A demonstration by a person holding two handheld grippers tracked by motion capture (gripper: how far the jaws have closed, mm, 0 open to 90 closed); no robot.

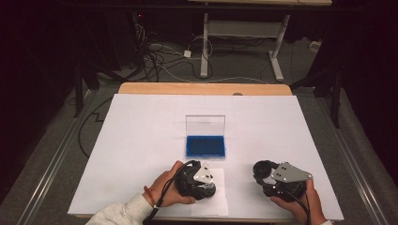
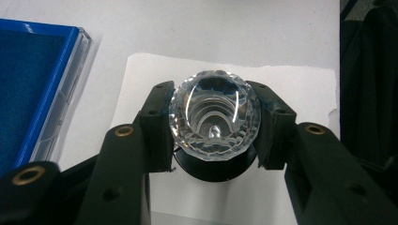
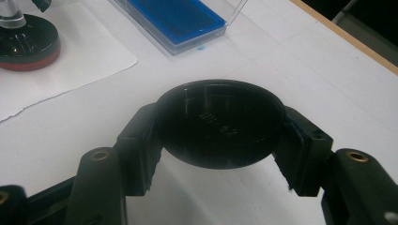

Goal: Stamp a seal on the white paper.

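Left gripper [image 2: 213, 124] clamps faceted glass knob [image 2: 213, 119] upright on black base [image 2: 213, 168]. Right gripper [image 3: 220, 133] clamps black round lid [image 3: 219, 124], right of base, well apart, nearer to person than blue case [image 1: 205, 146].

Lab recording bay — dark surround, floor cables [image 1: 155, 56], paper-covered table [image 1: 141, 140].

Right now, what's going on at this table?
A person holds a claw in each hand over a white-covered table. The left claw is clamped on a faceted clear glass knob that sits on a black round base, over a sheet of paper. The right claw grips a black round lid. An open case with blue lining lies beyond them.
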